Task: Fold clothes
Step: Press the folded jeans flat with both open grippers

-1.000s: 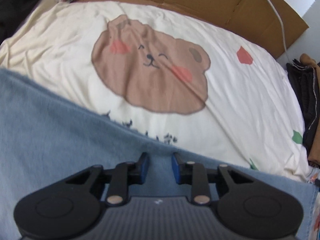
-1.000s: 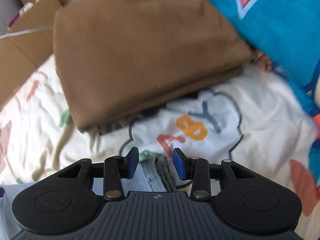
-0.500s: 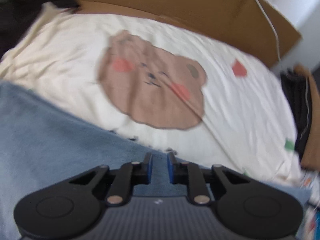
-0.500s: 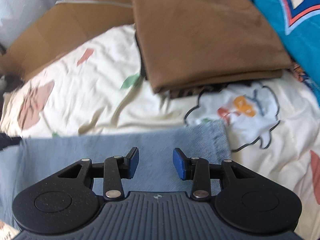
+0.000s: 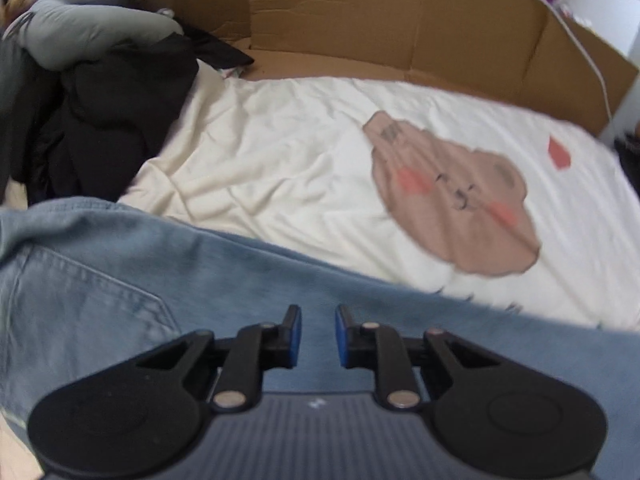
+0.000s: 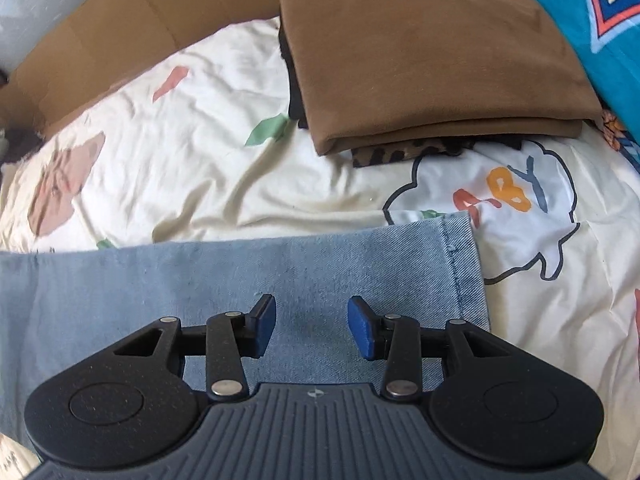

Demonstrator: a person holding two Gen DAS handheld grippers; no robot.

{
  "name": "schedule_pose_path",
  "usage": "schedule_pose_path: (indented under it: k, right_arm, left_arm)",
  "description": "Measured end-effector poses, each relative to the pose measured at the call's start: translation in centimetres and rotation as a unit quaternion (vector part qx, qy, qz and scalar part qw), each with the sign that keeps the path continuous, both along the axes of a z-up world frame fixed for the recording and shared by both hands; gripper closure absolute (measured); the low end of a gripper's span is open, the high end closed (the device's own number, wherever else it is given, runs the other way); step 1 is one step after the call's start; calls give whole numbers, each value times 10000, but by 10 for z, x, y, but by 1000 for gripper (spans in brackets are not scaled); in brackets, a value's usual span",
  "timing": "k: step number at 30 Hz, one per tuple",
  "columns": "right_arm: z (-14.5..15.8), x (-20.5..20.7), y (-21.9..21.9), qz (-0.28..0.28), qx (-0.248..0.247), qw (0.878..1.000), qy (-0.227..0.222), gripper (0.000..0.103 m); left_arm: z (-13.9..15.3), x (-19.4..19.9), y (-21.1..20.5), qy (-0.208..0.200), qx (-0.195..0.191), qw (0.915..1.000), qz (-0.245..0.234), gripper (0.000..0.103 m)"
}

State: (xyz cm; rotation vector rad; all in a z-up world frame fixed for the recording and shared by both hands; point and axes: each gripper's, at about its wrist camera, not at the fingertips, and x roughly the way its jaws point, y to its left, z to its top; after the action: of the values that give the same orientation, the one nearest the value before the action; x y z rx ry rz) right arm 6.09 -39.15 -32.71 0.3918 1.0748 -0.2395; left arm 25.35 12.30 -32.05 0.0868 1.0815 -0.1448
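A cream bedsheet (image 5: pixel 304 168) with a bear print covers the bed ahead of both tools. Light-blue jeans (image 6: pixel 248 276) lie flat on it, directly under each hand-held gripper. A folded brown garment (image 6: pixel 420 52) sits beyond the right hand-held gripper (image 6: pixel 312 326), whose jaws gape wide over the hem end. The left hand-held gripper (image 5: pixel 317 334) stands narrowly parted, empty, beside the back pocket (image 5: pixel 80 308).

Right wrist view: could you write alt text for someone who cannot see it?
An open right gripper hovers over light blue jeans laid flat on a cream cartoon-print bedsheet, near the hemmed leg end. Behind lies a folded brown garment.
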Motion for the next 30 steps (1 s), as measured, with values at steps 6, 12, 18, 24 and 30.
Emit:
schedule_pose_path:
  k: [6, 12, 18, 24, 30]
  right_arm:
    - [-9, 5, 4, 169, -253, 9993, 195, 56]
    - [-22, 15, 1, 92, -374, 9990, 246, 53]
    - [-24, 22, -2, -149, -419, 9988, 197, 52]
    - [-23, 28, 1, -222, -592, 9979, 138, 50]
    - [-24, 30, 1, -227, -585, 9979, 139, 49]
  left_arm:
    - [-37, -2, 17, 105, 123, 9997, 194, 83]
    - [-48, 15, 12, -230, 183, 9994, 165, 83]
    - [-52, 33, 10, -288, 178, 9994, 52, 83]
    - [-53, 37, 11, -374, 105, 9992, 103, 83]
    - [-54, 37, 11, -426, 92, 9989, 157, 83]
